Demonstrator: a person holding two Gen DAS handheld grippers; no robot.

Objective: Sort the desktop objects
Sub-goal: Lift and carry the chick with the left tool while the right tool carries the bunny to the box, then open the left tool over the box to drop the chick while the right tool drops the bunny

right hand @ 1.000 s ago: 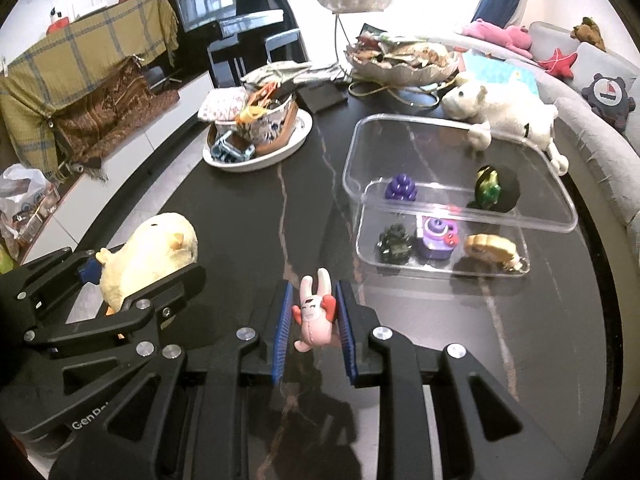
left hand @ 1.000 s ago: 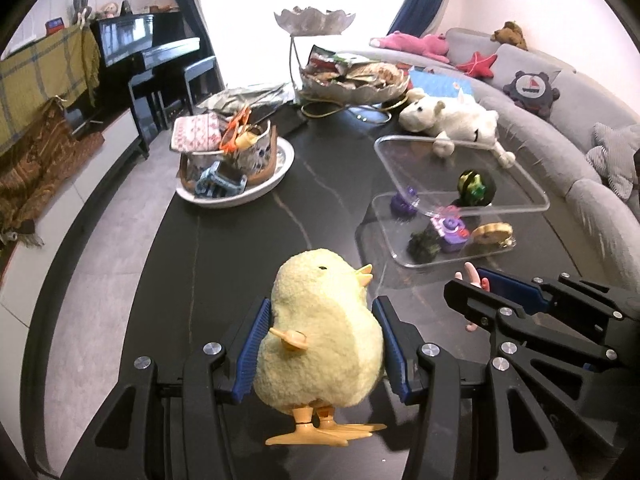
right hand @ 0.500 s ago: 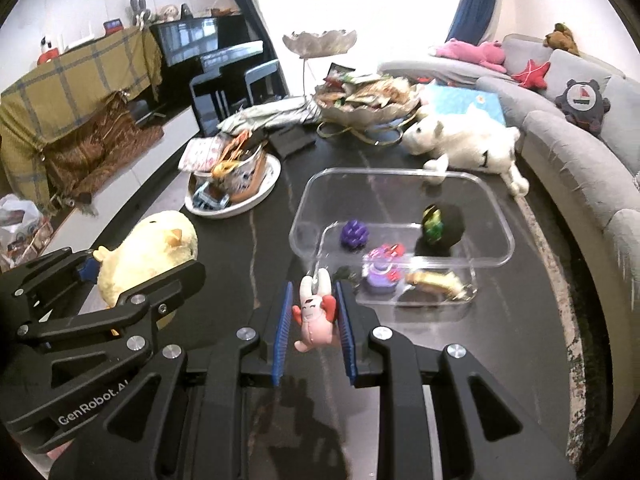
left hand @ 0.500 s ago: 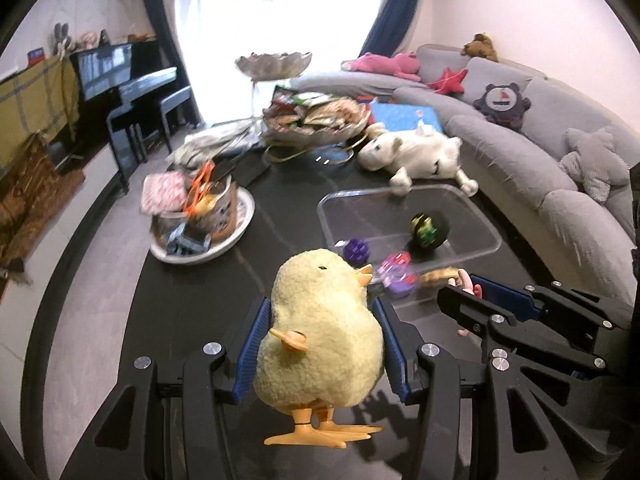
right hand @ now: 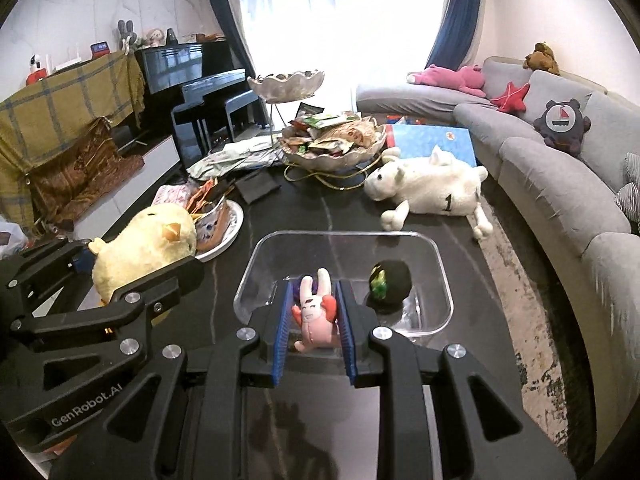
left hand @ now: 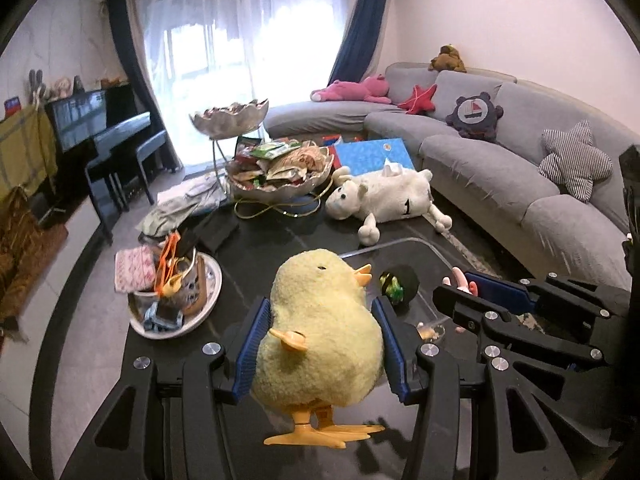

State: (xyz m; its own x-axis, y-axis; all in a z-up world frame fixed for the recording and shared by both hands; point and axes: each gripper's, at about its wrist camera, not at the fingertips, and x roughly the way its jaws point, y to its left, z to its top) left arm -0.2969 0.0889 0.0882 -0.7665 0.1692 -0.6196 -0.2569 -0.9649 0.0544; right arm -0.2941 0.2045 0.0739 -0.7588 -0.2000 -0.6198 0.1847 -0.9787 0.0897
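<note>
Daylight pours through sheer curtains behind the dark marble-veined table (right hand: 280, 216), with a grey curved sofa (right hand: 560, 168) along its right side and a black piano (right hand: 192, 80) off to the left. Your left gripper (left hand: 320, 344) has its blue pads pressed against both flanks of the fluffy yellow wind-up chick with orange feet (left hand: 320, 332) — held upright, clear of the tabletop, beak turned to the right. Your right gripper (right hand: 314, 312) is closed nearly all the way on the small pink rabbit figure with red hands (right hand: 314, 312), ears pointing up; it sits in front of the near edge of the clear plastic rectangular tray (right hand: 436, 252). Inside that tray you can see a black ball with green and yellow markings (right hand: 390, 282), and a purple item peeks out behind the rabbit, mostly hidden. Beyond the tray lies a white plush sheep marked with a "1" (right hand: 432, 190), on its side. To the left sits a white plate piled with clutter (right hand: 236, 220), and farther back a silver leaf-shaped bowl full of snack packets (right hand: 332, 140).
</note>
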